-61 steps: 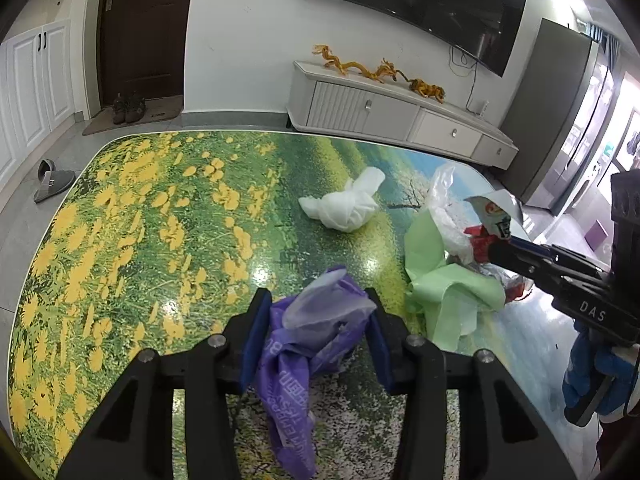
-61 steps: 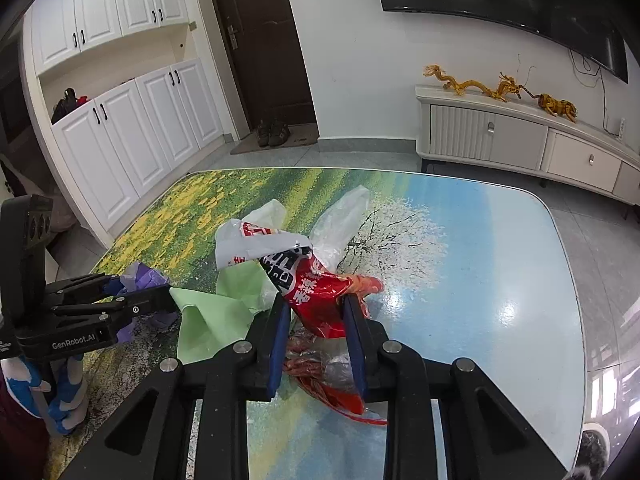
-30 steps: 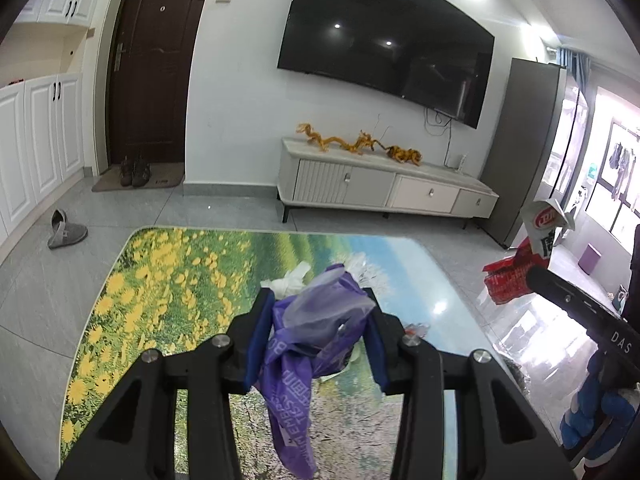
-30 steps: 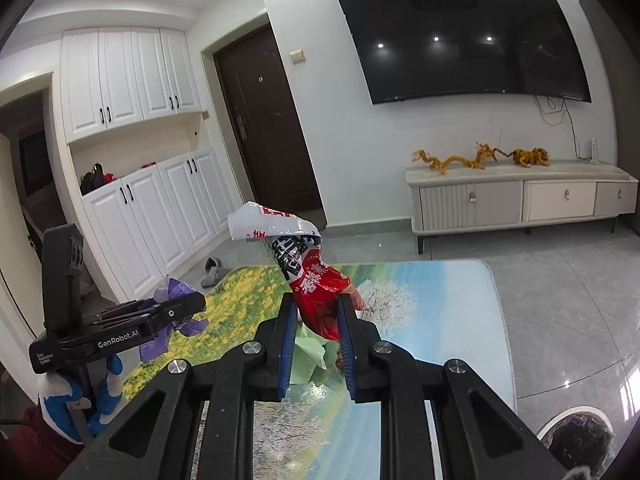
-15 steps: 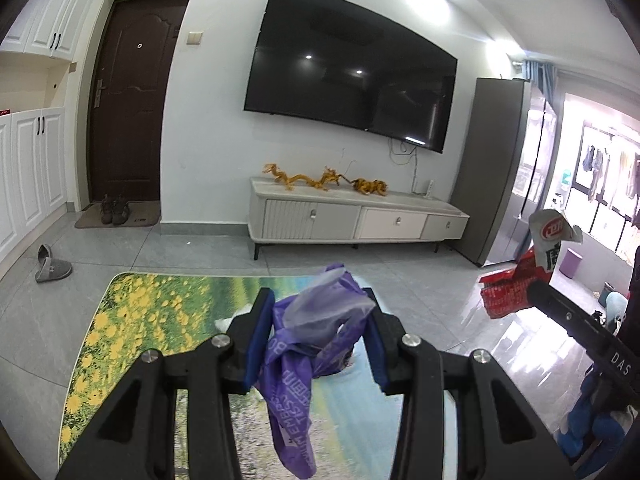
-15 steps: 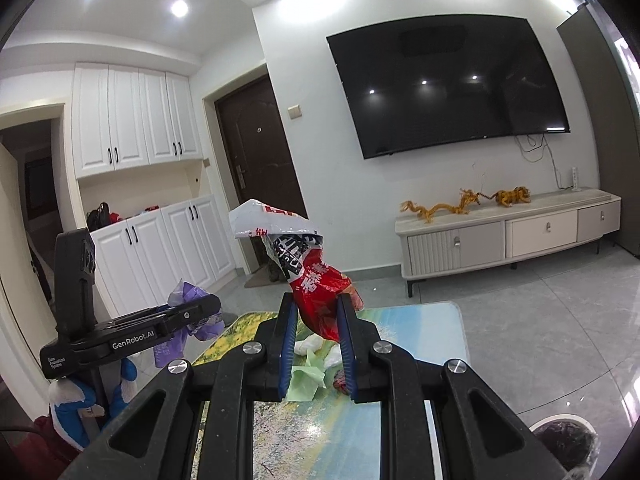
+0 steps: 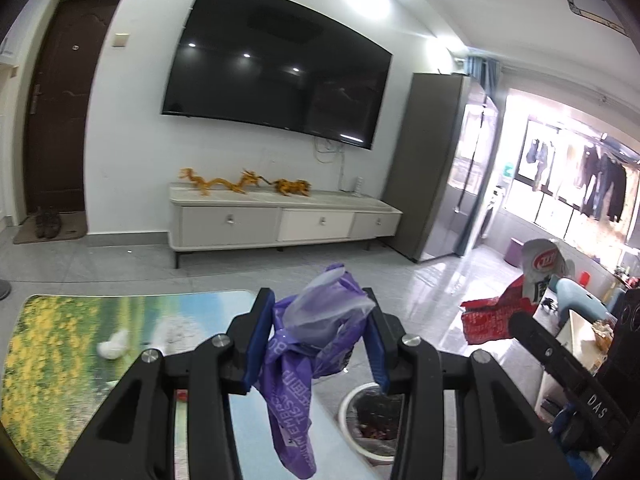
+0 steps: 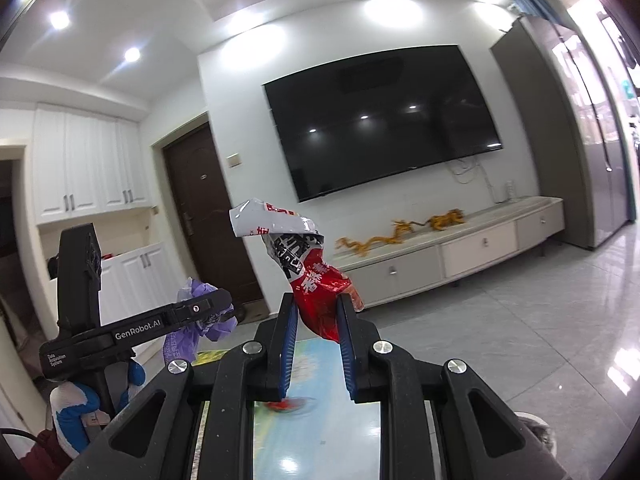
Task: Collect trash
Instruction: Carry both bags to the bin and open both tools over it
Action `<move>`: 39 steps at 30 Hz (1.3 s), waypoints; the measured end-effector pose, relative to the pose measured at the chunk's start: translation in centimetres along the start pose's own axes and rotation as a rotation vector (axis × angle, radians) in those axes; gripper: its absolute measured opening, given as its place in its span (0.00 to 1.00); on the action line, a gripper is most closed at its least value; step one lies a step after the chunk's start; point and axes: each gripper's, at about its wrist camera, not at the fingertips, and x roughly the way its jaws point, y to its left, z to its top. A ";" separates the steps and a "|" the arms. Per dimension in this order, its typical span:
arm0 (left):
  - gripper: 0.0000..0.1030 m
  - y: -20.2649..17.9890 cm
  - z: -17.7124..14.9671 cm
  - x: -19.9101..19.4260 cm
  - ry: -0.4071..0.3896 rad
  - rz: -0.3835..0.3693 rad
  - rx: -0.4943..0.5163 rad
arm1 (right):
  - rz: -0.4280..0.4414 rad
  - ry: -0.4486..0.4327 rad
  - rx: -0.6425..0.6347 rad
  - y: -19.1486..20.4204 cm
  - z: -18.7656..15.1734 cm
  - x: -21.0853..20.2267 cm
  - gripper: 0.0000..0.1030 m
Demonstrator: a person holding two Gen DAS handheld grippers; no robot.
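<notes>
My left gripper (image 7: 318, 312) is shut on a crumpled purple plastic bag (image 7: 308, 360) that hangs down between its blue pads. Below and to its right stands a white trash bin (image 7: 370, 420) with a dark liner and trash inside. My right gripper (image 8: 316, 316) is shut on a red and white snack wrapper (image 8: 308, 272) that sticks up above its fingers. The same wrapper (image 7: 516, 304) shows at the right of the left wrist view. In the right wrist view the left gripper (image 8: 208, 306) with the purple bag (image 8: 200, 320) is at the left.
A picture-topped table (image 7: 80, 344) lies below, with a white crumpled bag (image 7: 114, 344) and a small red scrap (image 8: 286, 404) on it. Beyond are a white TV cabinet (image 7: 280, 220), a wall TV (image 7: 276, 80), a grey fridge (image 7: 436, 184) and a glossy tiled floor.
Both grippers rose from the table and swung to the right with their trash still held. The trash bin has come into view under the left gripper.
</notes>
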 end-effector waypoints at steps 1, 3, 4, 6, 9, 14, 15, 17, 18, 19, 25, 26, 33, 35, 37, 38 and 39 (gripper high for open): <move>0.39 -1.1 0.0 0.9 0.012 -0.017 0.004 | -0.017 -0.003 0.013 -0.9 0.0 -0.3 0.18; 0.39 -3.0 0.0 3.0 0.038 -0.048 0.011 | -0.060 -0.010 0.044 -3.0 -0.1 -0.9 0.18; 0.39 -4.1 -0.2 4.3 0.057 -0.063 0.016 | -0.085 -0.011 0.062 -4.3 -0.3 -1.1 0.18; 0.39 -5.8 -0.6 6.6 0.092 -0.089 0.022 | -0.125 -0.007 0.095 -6.5 -0.8 -1.1 0.18; 0.39 -8.0 -1.8 10.6 0.159 -0.124 0.013 | -0.176 0.017 0.145 -9.7 -1.8 -0.9 0.18; 0.39 -10.6 -4.9 17.4 0.289 -0.168 -0.022 | -0.250 0.093 0.247 -15.5 -4.8 0.3 0.18; 0.39 -11.1 -5.6 18.7 0.316 -0.171 -0.026 | -0.261 0.107 0.266 -16.4 -5.5 0.3 0.18; 0.39 -11.8 -6.8 20.7 0.355 -0.174 -0.027 | -0.280 0.141 0.308 -18.3 -6.8 0.9 0.18; 0.40 -12.2 -7.5 21.8 0.375 -0.173 -0.026 | -0.289 0.157 0.326 -19.1 -7.4 1.3 0.18; 0.40 -12.5 -8.1 22.7 0.390 -0.170 -0.023 | -0.296 0.172 0.344 -19.8 -8.0 1.6 0.18; 0.40 -13.7 -11.6 26.7 0.476 -0.166 -0.015 | -0.332 0.244 0.414 -22.6 -10.6 2.9 0.18; 0.41 -13.8 -12.1 27.2 0.487 -0.166 -0.013 | -0.337 0.254 0.425 -23.0 -11.0 3.1 0.18; 0.42 -14.6 -14.6 30.4 0.566 -0.177 -0.014 | -0.391 0.336 0.501 -25.5 -13.8 4.2 0.19; 0.43 -14.6 -15.0 31.1 0.583 -0.183 -0.022 | -0.402 0.363 0.520 -26.2 -14.4 4.6 0.21; 0.46 -14.8 -15.4 31.7 0.598 -0.187 -0.027 | -0.410 0.383 0.543 -26.8 -15.0 4.7 0.22; 0.49 -14.8 -15.6 31.9 0.605 -0.189 -0.028 | -0.412 0.395 0.551 -27.1 -15.4 4.7 0.22; 0.52 -14.9 -15.6 32.1 0.609 -0.190 -0.029 | -0.416 0.407 0.554 -27.4 -15.6 4.7 0.22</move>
